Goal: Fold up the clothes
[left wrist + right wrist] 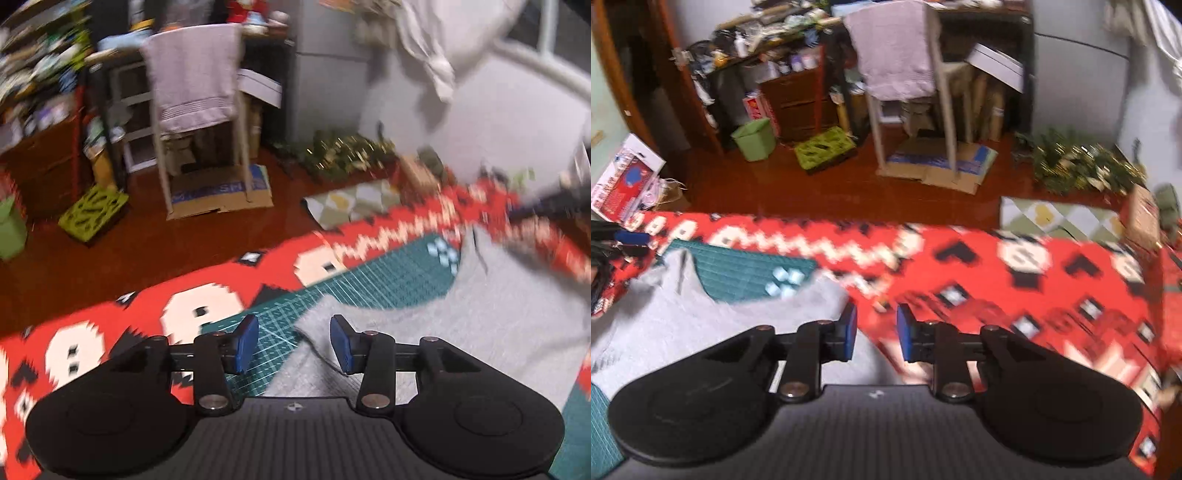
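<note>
Left gripper [294, 343]: black frame, blue pads [246, 343], fingers spread with a clear gap and nothing between them. It hangs over the near edge of the grey garment [443, 325]; the garment's dark-stitched hem runs under the gap and past the right finger, while the left finger sits over the green cutting mat [369, 284].

Right gripper [876, 332]: same build, blue pads [849, 332], fingers parted and holding nothing. The left finger is over the edge of the grey garment [720, 325]; the right finger is over the red patterned cloth [1034, 295].

Grey garment: light grey fabric, lying flat and spread on the green cutting mat [746, 273], which rests on the red patterned cloth [110, 332]. A curved opening in the garment shows the mat's grid and a pale printed mark ahead of both grippers. Much of the view is blurred.

Beyond the fingers, on the dark red floor [831, 184]: a white chair [942, 92] draped with a pale towel [894, 55], standing on flattened cardboard [945, 166]; a green perforated crate [823, 147]; a green bin [755, 138]; a heap of green and gold tinsel [1082, 166]; cluttered shelves [757, 55] behind. White cloth [428, 55] hangs high, ahead and right of the left gripper.
</note>
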Demonstrator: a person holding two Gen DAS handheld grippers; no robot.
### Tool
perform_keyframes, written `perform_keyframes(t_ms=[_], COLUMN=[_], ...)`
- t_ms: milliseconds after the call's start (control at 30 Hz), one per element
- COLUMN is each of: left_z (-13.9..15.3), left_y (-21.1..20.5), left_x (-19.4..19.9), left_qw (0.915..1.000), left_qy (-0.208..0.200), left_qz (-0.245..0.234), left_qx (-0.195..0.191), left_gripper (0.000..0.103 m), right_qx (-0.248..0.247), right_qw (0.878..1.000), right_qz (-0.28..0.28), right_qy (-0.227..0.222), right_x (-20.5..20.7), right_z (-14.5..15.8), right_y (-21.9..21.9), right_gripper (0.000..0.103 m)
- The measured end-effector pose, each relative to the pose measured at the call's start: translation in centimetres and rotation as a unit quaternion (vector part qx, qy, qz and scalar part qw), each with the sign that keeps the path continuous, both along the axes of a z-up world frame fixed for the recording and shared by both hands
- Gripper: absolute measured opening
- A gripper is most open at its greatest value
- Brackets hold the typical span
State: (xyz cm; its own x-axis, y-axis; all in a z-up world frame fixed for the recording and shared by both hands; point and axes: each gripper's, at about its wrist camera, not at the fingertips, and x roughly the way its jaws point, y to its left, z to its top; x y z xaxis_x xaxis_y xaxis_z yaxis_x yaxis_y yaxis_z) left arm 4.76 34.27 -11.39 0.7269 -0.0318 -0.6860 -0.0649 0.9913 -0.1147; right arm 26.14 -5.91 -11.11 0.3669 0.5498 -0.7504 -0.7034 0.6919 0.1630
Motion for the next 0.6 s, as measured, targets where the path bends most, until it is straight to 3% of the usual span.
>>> perform_keyframes(t_ms=[100,233,300,333,467,600], left_z=[0.4,0.0,-0.2,-0.3,-0.4,-0.3], left_y=[0.9,0.9,0.7,0.7,0.5,0.3], left_x=[-1.5,-3.3,-4.2,-4.7,-6.5,-8.0], left_qw=[0.9995,0.9988,0.9986,0.9984,0.9973,0.9969], left_qy=[-0.001,0.010,0.015,0.015,0.013,0.012], left_qz=[0.021,0.033,0.038,0.041,0.057,0.059], left_qx=[-0.025,-0.034,-0.034,-0.035,-0.045,-0.050], left_gripper=[0.045,0.045,0.045,0.045,0.045,0.044], right_qx=[-0.031,-0.024,-0.032,-0.045,-0.105,-0.092], right_qw=[1.000,1.000,0.999,0.999,0.992,0.994], right_qz=[0.001,-0.002,0.003,0.012,0.020,0.001], right_qy=[-0.001,0.009,0.009,-0.002,-0.065,-0.054], right_x=[-0.7,-1.1,-1.3,-1.7,-3.1,-2.6], right_z=[-1.0,-2.5,-3.0,-3.2,-3.1,-2.8], right_y=[-1.8,-2.7,-2.4,-2.1,-0.5,-1.3], right_gripper=[0.026,0.026,0.014,0.001,0.000,0.001])
